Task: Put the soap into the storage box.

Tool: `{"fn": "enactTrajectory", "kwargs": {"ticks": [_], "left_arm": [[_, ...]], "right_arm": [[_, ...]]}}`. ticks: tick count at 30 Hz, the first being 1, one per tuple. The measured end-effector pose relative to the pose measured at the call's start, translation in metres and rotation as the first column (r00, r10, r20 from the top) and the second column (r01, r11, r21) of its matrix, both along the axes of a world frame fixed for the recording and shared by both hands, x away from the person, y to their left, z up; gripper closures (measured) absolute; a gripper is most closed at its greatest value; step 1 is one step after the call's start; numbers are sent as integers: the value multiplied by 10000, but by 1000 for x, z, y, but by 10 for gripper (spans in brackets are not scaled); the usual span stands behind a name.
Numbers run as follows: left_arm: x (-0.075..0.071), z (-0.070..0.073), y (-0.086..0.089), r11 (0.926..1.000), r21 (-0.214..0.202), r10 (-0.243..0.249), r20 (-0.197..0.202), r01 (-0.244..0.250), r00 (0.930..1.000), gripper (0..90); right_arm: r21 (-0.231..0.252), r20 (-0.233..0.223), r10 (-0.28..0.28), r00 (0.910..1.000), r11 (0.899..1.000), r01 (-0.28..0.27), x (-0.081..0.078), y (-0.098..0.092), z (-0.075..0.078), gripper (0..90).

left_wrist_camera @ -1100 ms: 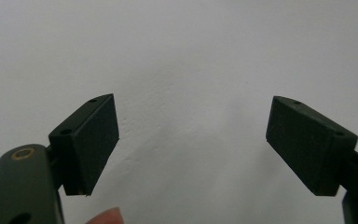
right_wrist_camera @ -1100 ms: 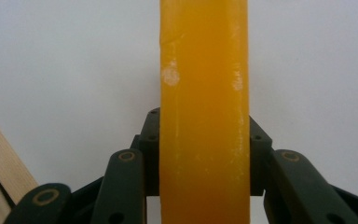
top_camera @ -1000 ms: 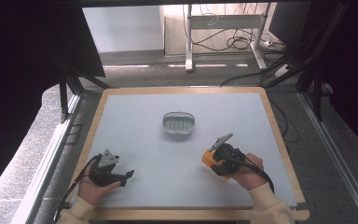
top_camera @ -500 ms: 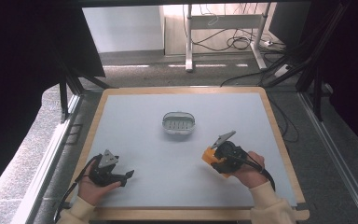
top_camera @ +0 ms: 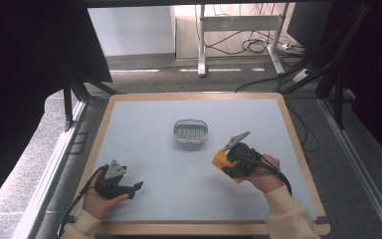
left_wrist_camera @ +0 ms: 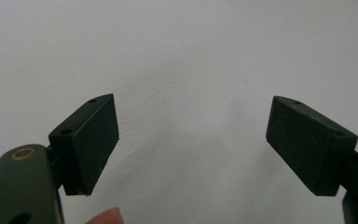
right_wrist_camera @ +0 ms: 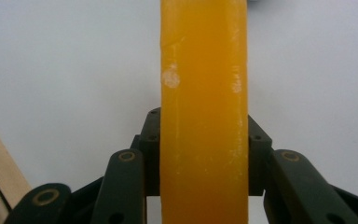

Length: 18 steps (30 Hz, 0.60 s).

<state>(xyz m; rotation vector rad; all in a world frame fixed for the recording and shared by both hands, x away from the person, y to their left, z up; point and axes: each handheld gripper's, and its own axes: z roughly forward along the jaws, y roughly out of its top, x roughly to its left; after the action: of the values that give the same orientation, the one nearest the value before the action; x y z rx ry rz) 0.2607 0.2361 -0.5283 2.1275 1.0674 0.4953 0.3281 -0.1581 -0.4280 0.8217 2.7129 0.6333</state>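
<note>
Right gripper view: the orange block [right_wrist_camera: 203, 112] runs off top and bottom edges, hiding the gripper's [right_wrist_camera: 203, 154] pads. High view, centre: the dish's [top_camera: 190, 131] contents are too small to tell. Left gripper view: a fingertip [left_wrist_camera: 106, 217] is cropped at the bottom.

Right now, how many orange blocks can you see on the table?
1. The orange block isn't lying on the table; the right gripper is clamping it above the table's right side, near the soap dish. The left gripper is open and holds nothing.
</note>
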Motion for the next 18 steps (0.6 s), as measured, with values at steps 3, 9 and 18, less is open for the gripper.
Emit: {"fn": "enactTrajectory", "kwargs": {"ticks": [3,9,18], "left_arm": [[0,-1,0,10000,11,7,-23,-7,10000,170],[0,-1,-1,10000,-10,-9,0,9,10000,169],[0,-1,-1,10000,1,15,-39,-15,10000,169]], "right_arm": [[36,55,-63,10000,10000,62,5,-1,3,616],[258,-17,49,10000,9997,-49,12,-4,10,616],[265,31,54,10000,9996,-55,22,-5,17,616]]}}
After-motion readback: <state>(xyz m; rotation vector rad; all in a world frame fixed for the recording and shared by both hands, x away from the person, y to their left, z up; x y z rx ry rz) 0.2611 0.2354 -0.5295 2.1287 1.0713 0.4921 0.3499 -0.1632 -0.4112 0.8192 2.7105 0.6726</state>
